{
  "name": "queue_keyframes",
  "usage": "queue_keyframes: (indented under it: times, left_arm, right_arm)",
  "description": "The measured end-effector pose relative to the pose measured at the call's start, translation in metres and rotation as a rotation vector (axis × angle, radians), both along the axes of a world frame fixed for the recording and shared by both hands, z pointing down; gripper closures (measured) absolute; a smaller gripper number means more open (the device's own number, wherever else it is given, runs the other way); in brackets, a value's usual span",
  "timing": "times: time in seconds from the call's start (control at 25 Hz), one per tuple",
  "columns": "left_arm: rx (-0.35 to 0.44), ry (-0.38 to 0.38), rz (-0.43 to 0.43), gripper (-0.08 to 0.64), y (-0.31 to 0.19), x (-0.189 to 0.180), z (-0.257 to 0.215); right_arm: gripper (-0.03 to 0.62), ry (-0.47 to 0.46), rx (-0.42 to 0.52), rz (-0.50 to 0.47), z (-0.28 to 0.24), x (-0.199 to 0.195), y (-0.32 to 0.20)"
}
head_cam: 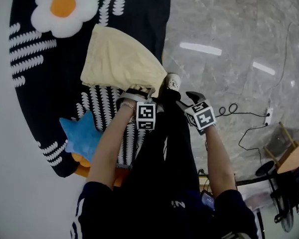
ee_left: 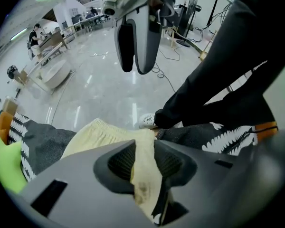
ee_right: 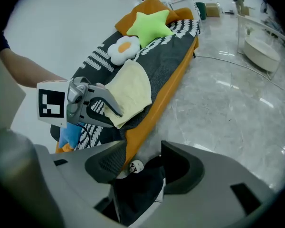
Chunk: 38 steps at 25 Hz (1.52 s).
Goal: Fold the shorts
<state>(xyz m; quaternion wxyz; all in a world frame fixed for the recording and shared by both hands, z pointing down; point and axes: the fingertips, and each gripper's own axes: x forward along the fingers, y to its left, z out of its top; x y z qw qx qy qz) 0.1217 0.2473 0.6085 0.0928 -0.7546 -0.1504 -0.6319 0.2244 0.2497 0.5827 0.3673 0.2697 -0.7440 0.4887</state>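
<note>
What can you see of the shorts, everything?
The shorts are pale yellow, soft-looking cloth with a gathered elastic waistband. They lie mostly flat on the black, white-patterned cover, near its floor-side edge. The left gripper pinches one corner of the cloth between its jaws.

Black patterned bed (head_cam: 139,14) carries cream shorts (head_cam: 119,59), egg cushion (head_cam: 64,9), blue star cushion (head_cam: 82,136), green star cushion (ee_right: 154,23).

A glossy grey marble floor (head_cam: 229,29) fills the upper right of the head view and carries long light streaks (head_cam: 200,48). Black cables (head_cam: 232,108) and a wooden chair (head_cam: 294,156) are at the right.
</note>
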Motion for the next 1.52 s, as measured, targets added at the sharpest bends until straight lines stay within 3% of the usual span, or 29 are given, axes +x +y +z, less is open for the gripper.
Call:
queue_keyframes:
  times: [0.08, 0.16, 0.28, 0.4, 0.52, 0.72, 0.92, 1.04, 1.08, 1.16, 1.28, 1.4, 1.52]
  left_arm:
    - [0.010, 0.011, -0.024, 0.498, 0.002, 0.002, 0.000]
    - [-0.007, 0.036, -0.097, 0.506, 0.001, 0.003, -0.006]
    - [-0.048, 0.085, -0.271, 0.514, -0.021, -0.001, -0.031]
    - [-0.031, 0.146, -0.405, 0.514, -0.054, 0.001, -0.059]
    - [-0.009, 0.207, -0.512, 0.514, -0.084, -0.005, -0.078]
    - [-0.091, 0.312, -0.789, 0.514, -0.126, -0.022, -0.112]
    - [-0.166, 0.384, -0.902, 0.514, -0.148, -0.037, -0.129]
    - [-0.182, 0.421, -0.971, 0.514, -0.160, -0.044, -0.135]
    - [-0.190, 0.427, -0.984, 0.514, -0.162, -0.046, -0.136]
    - [-0.206, 0.431, -0.983, 0.514, -0.163, -0.052, -0.138]
    - [-0.212, 0.450, -0.974, 0.514, -0.163, -0.060, -0.144]
    - [-0.197, 0.482, -1.007, 0.512, -0.162, -0.069, -0.152]
    - [-0.202, 0.533, -1.049, 0.512, -0.152, -0.069, -0.161]
  right_arm:
    - [0.356, -0.002, 0.001, 0.000, 0.001, 0.003, 0.000]
    - [0.360, -0.001, 0.010, -0.005, 0.000, 0.005, -0.003]
    - [0.360, -0.007, 0.056, -0.036, -0.006, -0.001, -0.022]
    - [0.344, 0.021, 0.187, -0.140, -0.013, -0.003, -0.043]
    - [0.253, 0.070, 0.346, -0.284, -0.020, -0.017, -0.058]
    - [0.163, 0.076, 0.564, -0.445, -0.035, -0.062, -0.085]
    - [0.117, 0.137, 0.768, -0.614, -0.035, -0.102, -0.115]
    - [0.120, 0.169, 0.808, -0.607, -0.028, -0.115, -0.129]
    - [0.135, 0.185, 0.824, -0.597, -0.026, -0.118, -0.134]
    - [0.227, 0.207, 0.869, -0.607, -0.025, -0.123, -0.144]
    - [0.289, 0.212, 0.936, -0.656, -0.029, -0.129, -0.157]
    - [0.436, 0.165, 0.950, -0.671, -0.041, -0.128, -0.166]
    - [0.500, 0.089, 0.944, -0.732, -0.057, -0.123, -0.163]
